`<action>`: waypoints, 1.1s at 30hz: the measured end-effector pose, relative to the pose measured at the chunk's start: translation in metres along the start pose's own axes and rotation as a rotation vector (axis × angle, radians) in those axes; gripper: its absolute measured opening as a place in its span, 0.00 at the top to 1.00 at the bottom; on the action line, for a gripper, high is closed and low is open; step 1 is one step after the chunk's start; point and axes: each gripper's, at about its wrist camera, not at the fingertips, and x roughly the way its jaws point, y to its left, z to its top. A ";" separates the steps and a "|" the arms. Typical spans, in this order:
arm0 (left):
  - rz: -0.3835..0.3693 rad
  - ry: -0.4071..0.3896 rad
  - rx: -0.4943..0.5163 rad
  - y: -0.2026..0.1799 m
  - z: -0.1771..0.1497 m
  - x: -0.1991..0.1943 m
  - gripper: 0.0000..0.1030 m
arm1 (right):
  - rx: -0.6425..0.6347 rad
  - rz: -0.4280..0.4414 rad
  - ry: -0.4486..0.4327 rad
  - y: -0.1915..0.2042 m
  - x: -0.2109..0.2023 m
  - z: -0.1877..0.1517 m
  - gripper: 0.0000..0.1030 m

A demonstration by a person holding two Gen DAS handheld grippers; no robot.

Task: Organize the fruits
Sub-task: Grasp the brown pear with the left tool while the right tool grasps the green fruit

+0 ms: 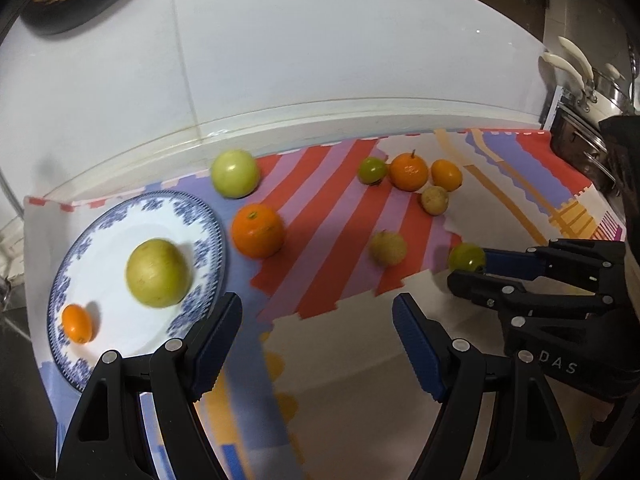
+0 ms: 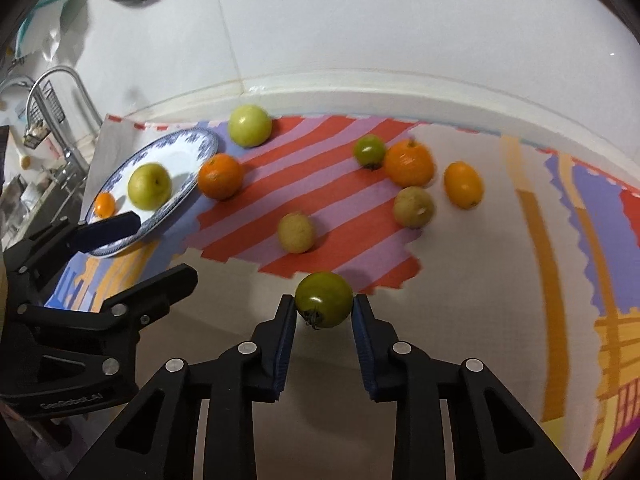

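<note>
"DAS" is being shown in pale letters on the body of the right gripper [image 1: 466, 270], and faint lettering is being carried on the left gripper [image 2: 160, 246], too blurred to be read with certainty. A small green tomato [image 2: 324, 300] is being pinched between the right gripper's [image 2: 324, 308] blue pads, above the mat's pale patch. The left gripper [image 1: 318, 316] is being held spread wide, with nothing between its fingers. Ten fruits are being counted: two on the blue-patterned plate [image 1: 200, 216], at nine o'clock, namely a large yellow-green fruit [image 1: 158, 273] and a small orange one [image 1: 77, 323]; seven loose on the striped mat [image 2: 328, 220], clustered toward twelve o'clock; one gripped. The mat is being backed by a white wall [image 1: 320, 60], with steel pans [image 1: 588, 120] at three o'clock
</note>
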 end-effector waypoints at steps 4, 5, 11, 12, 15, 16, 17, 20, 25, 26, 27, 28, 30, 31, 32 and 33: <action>-0.033 0.007 0.005 -0.011 0.011 0.012 0.32 | 0.032 -0.033 -0.019 -0.018 -0.007 0.005 0.71; -0.038 0.009 0.004 -0.013 0.013 0.015 0.34 | 0.041 -0.040 -0.021 -0.023 -0.007 0.006 0.71; -0.084 0.037 -0.004 -0.026 0.027 0.033 0.45 | 0.075 -0.060 -0.024 -0.042 -0.008 0.008 0.71; -0.085 0.041 -0.003 -0.028 0.029 0.036 0.47 | 0.080 -0.059 -0.025 -0.045 -0.008 0.008 0.71; -0.095 0.066 -0.007 -0.033 0.033 0.048 0.53 | 0.096 -0.056 -0.026 -0.052 -0.007 0.008 0.71; -0.096 0.071 -0.007 -0.034 0.034 0.050 0.56 | 0.101 -0.055 -0.026 -0.054 -0.007 0.008 0.71; -0.096 0.078 -0.007 -0.035 0.035 0.053 0.60 | 0.104 -0.055 -0.026 -0.055 -0.006 0.009 0.71; -0.102 0.090 -0.004 -0.038 0.036 0.059 0.64 | 0.111 -0.050 -0.025 -0.058 -0.005 0.009 0.71; -0.102 0.100 0.004 -0.040 0.038 0.066 0.73 | 0.109 -0.043 -0.020 -0.060 -0.002 0.009 0.71; -0.104 0.100 0.003 -0.040 0.039 0.066 0.73 | 0.108 -0.043 -0.019 -0.060 -0.002 0.009 0.71; -0.102 0.098 -0.001 -0.039 0.039 0.066 0.73 | 0.108 -0.045 -0.018 -0.061 -0.002 0.010 0.71; -0.100 0.096 -0.004 -0.039 0.039 0.065 0.73 | 0.108 -0.045 -0.018 -0.060 -0.002 0.010 0.71; -0.103 0.093 -0.008 -0.038 0.039 0.064 0.73 | 0.109 -0.044 -0.019 -0.060 -0.002 0.010 0.71; -0.102 0.092 -0.015 -0.037 0.039 0.062 0.73 | 0.107 -0.043 -0.020 -0.060 -0.002 0.010 0.71; -0.103 0.089 -0.020 -0.037 0.039 0.061 0.73 | 0.105 -0.043 -0.021 -0.060 -0.002 0.010 0.71; -0.105 0.087 -0.024 -0.036 0.039 0.059 0.73 | 0.104 -0.044 -0.022 -0.059 -0.003 0.010 0.71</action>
